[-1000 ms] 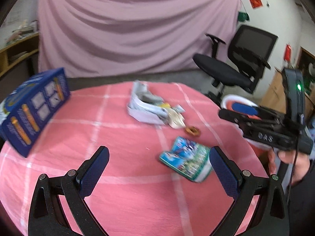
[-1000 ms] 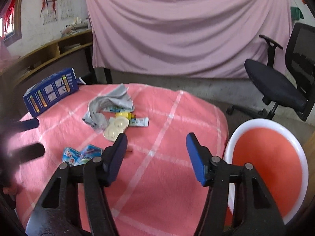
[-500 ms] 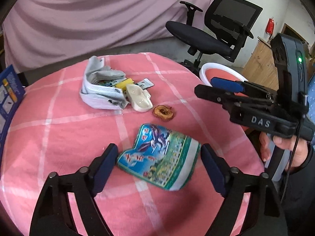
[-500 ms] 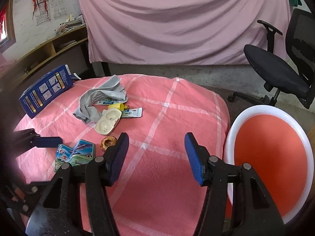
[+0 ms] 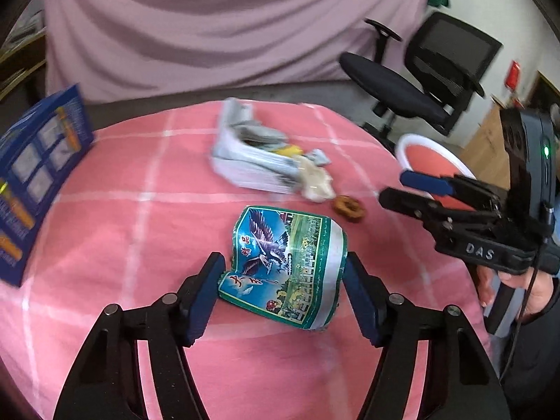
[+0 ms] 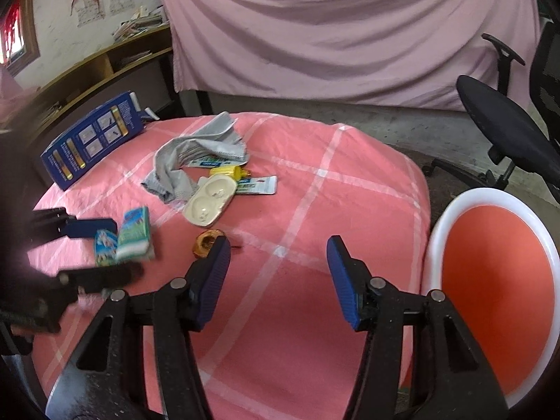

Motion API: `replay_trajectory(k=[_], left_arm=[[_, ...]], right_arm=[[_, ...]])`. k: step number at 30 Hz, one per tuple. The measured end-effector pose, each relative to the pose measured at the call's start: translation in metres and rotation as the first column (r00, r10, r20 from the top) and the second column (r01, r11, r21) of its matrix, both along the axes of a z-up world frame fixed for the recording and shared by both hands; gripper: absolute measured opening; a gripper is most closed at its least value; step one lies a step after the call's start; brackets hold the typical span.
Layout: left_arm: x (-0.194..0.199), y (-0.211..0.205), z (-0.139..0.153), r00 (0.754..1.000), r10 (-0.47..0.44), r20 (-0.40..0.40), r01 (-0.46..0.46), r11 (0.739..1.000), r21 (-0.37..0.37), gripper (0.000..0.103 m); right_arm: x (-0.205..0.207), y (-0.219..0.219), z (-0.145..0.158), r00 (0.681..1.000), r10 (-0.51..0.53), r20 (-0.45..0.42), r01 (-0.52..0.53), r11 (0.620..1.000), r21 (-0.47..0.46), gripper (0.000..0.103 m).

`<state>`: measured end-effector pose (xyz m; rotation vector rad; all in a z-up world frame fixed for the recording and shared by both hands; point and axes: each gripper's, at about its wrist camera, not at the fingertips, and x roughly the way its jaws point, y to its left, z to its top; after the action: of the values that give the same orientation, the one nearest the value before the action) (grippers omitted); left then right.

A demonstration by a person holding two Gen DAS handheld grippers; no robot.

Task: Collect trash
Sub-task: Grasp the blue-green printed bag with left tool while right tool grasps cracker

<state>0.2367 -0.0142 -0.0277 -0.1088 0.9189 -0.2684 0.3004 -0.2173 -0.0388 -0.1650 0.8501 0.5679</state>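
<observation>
A crumpled teal snack wrapper with an eagle print sits between the pads of my left gripper, which is shut on it just above the pink checked tablecloth. The wrapper also shows in the right wrist view. My right gripper is open and empty over the cloth, beside the orange bin with a white rim. A brown fruit core lies by its left fingertip. It also shows in the left wrist view.
A grey cloth, a cream plastic tray, a yellow item and a flat sachet lie at mid table. A blue box stands at the far left. A black office chair stands behind the bin.
My left gripper moved in around the snack wrapper and closed on it. My right gripper shifted slightly; the fruit core is now by its left fingertip.
</observation>
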Motion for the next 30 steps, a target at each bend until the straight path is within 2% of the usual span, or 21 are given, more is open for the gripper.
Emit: replay_trajectory(k=[9, 12, 17, 21, 25, 28, 30], left_arm=[[-0.015, 0.033, 0.005, 0.988, 0.15, 0.029, -0.148, 0.988, -0.038, 0.062], [-0.017, 0.032, 0.007, 0.985, 0.166, 0.036, -0.165, 0.986, -0.033, 0.062], [-0.02, 0.027, 0.011, 0.982, 0.183, 0.055, -0.183, 0.983, -0.012, 0.062], [-0.028, 0.025, 0.019, 0.971, 0.21, 0.114, -0.21, 0.978, -0.017, 0.062], [-0.038, 0.015, 0.037, 0.945, 0.22, 0.241, -0.219, 0.975, -0.03, 0.062], [-0.046, 0.002, 0.054, 0.912, 0.218, 0.348, -0.216, 0.975, -0.045, 0.062], [-0.049, -0.009, 0.064, 0.89, 0.209, 0.406, -0.204, 0.977, -0.056, 0.062]], right_arm=[[-0.003, 0.038, -0.01, 0.987, 0.152, -0.057, -0.154, 0.987, -0.044, 0.065], [0.0, 0.047, -0.017, 0.983, 0.164, -0.084, -0.17, 0.983, -0.075, 0.052], [-0.001, 0.045, -0.016, 0.985, 0.157, -0.078, -0.162, 0.985, -0.063, 0.051], [-0.008, 0.035, -0.002, 0.991, 0.133, -0.009, -0.134, 0.991, -0.018, 0.051], [-0.023, 0.018, 0.02, 0.99, 0.079, 0.117, -0.086, 0.995, 0.055, 0.051], [-0.037, 0.001, 0.041, 0.97, 0.03, 0.242, -0.063, 0.99, 0.129, 0.051], [-0.047, -0.011, 0.055, 0.945, -0.013, 0.327, -0.045, 0.984, 0.171, 0.051]])
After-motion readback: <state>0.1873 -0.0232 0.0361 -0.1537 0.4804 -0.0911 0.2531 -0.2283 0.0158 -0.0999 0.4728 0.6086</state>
